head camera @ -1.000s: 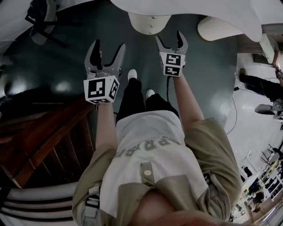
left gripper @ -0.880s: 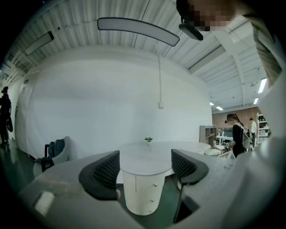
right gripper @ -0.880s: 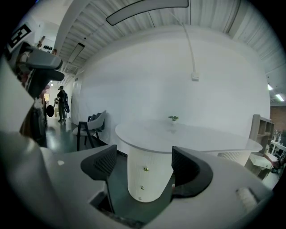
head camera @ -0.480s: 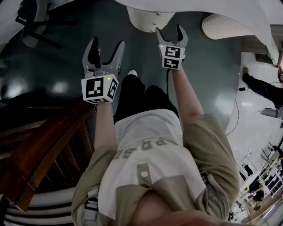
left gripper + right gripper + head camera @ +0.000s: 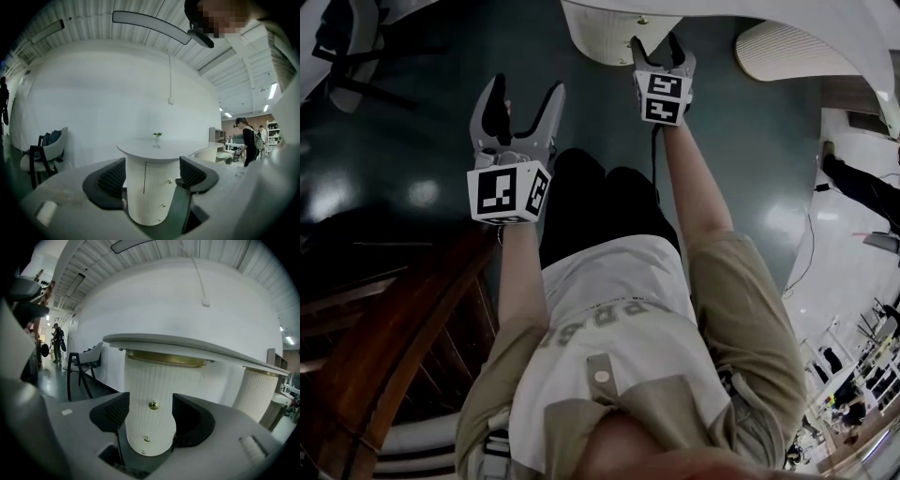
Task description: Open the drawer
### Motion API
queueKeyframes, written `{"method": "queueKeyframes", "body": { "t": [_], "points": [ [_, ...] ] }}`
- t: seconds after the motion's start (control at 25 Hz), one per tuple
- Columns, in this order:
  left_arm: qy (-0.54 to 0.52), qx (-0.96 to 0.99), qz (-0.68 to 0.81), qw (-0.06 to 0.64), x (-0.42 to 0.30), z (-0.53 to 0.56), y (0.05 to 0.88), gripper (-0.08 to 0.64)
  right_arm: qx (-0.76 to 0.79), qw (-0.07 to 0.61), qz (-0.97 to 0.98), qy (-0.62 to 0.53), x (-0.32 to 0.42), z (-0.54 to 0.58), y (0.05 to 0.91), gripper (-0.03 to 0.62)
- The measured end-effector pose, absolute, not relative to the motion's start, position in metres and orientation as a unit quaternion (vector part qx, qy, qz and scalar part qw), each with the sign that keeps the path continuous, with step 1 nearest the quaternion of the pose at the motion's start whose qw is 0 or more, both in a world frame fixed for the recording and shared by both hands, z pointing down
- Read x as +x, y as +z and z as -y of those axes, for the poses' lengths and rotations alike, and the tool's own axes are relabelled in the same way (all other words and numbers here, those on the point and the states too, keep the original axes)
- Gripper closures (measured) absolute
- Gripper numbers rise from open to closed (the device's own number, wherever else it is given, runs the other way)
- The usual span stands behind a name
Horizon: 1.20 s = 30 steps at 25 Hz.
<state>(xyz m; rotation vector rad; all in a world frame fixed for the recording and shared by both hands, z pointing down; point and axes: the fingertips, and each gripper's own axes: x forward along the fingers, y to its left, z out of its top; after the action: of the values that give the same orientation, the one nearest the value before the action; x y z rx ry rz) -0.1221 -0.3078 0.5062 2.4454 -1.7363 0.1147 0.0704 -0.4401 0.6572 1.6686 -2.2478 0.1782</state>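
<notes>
- The right gripper point(image 5: 150, 419) is standing released. Its jaws have just been narrowing with nothing pressed between them, and only the top brass knob point(image 5: 153, 405) is showing through the gap, some way ahead.
- The left gripper point(image 5: 152, 177) is hanging open and empty too.
- The drawer point(image 5: 140, 397) is sitting in the white ribbed pedestal point(image 5: 614, 23) under the tabletop point(image 5: 187, 345), straight in front of the right gripper and not yet touched.
- To my eye, the approach is calling for that knob kept centred between the pads. They should close only once they flank it, then pull straight out.
</notes>
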Motion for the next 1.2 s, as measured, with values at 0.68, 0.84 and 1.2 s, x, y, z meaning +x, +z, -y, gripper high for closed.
{"method": "queueKeyframes", "body": {
  "t": [0.68, 0.84, 1.2],
  "points": [
    [0.031, 0.813, 0.577, 0.076, -0.146, 0.338, 0.565, 0.192, 0.61, 0.191, 0.765, 0.079, 0.058, 0.504, 0.729, 0.36],
    [0.03, 0.811, 0.579, 0.081, -0.148, 0.342, 0.568, 0.193, 0.615, 0.188, 0.762, 0.079, 0.055, 0.508, 0.726, 0.379],
    [0.026, 0.814, 0.575, 0.079, -0.146, 0.35, 0.569, 0.192, 0.642, 0.171, 0.744, 0.08, 0.062, 0.512, 0.72, 0.483]
  ]
}}
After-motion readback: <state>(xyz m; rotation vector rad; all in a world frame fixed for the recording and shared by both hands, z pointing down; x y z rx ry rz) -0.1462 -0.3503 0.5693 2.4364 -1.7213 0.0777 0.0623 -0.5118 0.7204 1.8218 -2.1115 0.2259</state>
